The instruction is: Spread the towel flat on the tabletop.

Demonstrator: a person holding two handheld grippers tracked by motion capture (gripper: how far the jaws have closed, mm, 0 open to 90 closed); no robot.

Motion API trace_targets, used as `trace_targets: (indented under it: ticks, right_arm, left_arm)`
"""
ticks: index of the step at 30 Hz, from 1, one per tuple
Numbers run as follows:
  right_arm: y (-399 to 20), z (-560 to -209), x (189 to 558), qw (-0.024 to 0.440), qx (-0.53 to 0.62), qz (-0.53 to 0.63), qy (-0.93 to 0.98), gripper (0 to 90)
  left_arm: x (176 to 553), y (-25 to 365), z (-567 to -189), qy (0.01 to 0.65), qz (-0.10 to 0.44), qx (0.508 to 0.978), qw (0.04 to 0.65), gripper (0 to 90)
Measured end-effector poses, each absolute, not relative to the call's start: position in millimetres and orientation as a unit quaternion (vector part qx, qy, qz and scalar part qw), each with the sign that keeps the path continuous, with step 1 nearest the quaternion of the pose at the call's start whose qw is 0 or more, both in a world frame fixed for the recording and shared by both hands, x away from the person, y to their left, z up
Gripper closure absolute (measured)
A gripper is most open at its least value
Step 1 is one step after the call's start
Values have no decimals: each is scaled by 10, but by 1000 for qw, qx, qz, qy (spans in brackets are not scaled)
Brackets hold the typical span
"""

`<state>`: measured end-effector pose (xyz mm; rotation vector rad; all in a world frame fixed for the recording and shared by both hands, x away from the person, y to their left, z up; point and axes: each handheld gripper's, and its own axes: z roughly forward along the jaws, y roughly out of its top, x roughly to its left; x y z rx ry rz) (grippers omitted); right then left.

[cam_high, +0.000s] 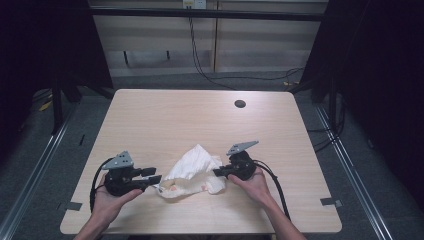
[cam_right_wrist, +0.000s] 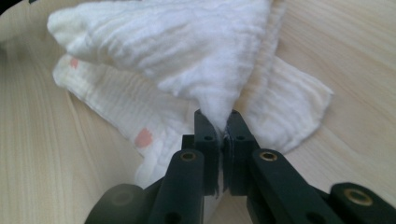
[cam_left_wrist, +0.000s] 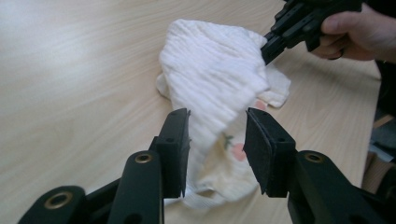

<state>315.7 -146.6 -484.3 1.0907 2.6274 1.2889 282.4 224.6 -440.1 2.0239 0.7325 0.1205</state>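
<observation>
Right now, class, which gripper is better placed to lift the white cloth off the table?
The right gripper: its jaws are already pinched on a fold of the white cloth. The left gripper stands open around an edge, not gripping.

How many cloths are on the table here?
1. A white cloth lies crumpled near the table's front edge, between the two hand-held grippers; its folds could hide a second layer.
</observation>
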Motion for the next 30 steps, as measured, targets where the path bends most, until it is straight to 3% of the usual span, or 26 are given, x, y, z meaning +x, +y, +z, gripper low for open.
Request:
trace_targets:
  ticks: [15, 23, 29, 30]
  right_arm:
    - [-1871, -4879, 2991, 21, 372, 395, 840, 843]
    - [-2038, -4859, 2876, 30, 387, 399, 831, 683]
    - [-2084, -4670, 2725, 38, 379, 422, 823, 691]
    - [-2055, -4671, 2653, 30, 371, 422, 827, 726]
  left_arm:
    - [2811, 2064, -4647, 276, 20, 835, 476, 597]
    - [2792, 2031, -4719, 261, 14, 841, 474, 696]
    - [2770, 1983, -4733, 253, 10, 845, 472, 715]
    - [2775, 1982, -4738, 255, 9, 844, 471, 714]
